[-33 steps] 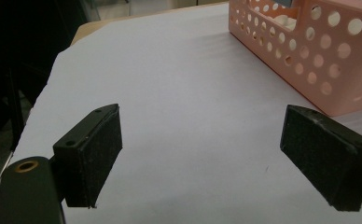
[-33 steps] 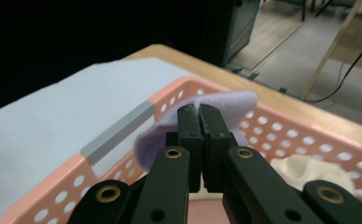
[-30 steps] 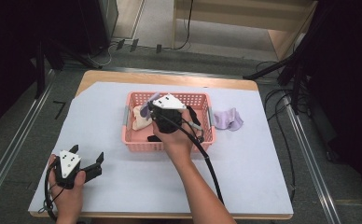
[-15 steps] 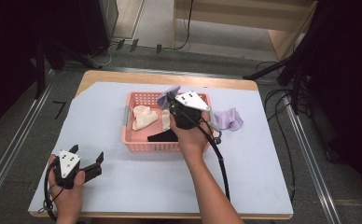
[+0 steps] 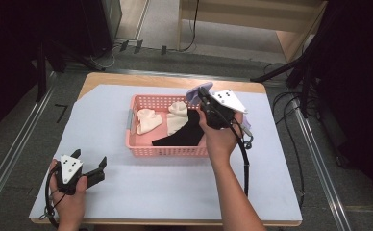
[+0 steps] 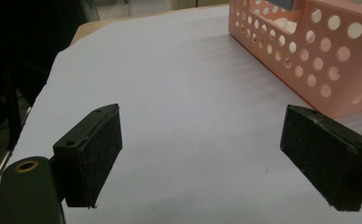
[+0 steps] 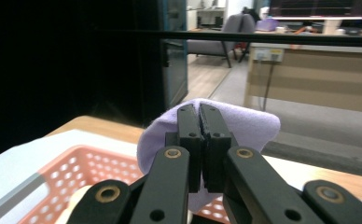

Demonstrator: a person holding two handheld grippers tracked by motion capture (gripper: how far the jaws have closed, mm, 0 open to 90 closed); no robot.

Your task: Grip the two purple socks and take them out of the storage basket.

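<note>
High view. A pink perforated basket (image 5: pixel 167 151) stands near the middle of the surface (image 5: pixel 175 192), which is covered by a pale sheet. Inside the basket lie two cream cloth pieces (image 5: pixel 148 120) and a black cloth (image 5: pixel 184 134); the right part of the basket is hidden behind the right hand (image 5: pixel 220 139). The right tongs (image 5: pixel 200 93) are held above the basket's far right corner and pinch a lilac cloth (image 5: pixel 192 94); most of that cloth is covered by the tongs' body and its grey plate. The left tongs (image 5: pixel 89 163) rest at the near left of the surface, well apart from the basket, held by the left hand (image 5: pixel 69 192); the jaws stand spread with nothing between them. The left forearm is cut off by the bottom edge.

Left gripper view. The left tongs (image 6: pixel 202 158) are spread wide over the bare pale sheet. Both pads (image 6: pixel 100 154) are empty. The basket (image 6: pixel 319 60) occupies the upper right and is cut off by the frame; a cream shape shows through its holes but cannot be made out clearly.

Right gripper view. The right tongs (image 7: pixel 200 116) are pressed together on the lilac cloth (image 7: pixel 254 123), which folds over the jaw tips on both sides. The lower part of the cloth is hidden behind the linkage. The basket (image 7: pixel 100 172) lies below, partly cut off.
</note>
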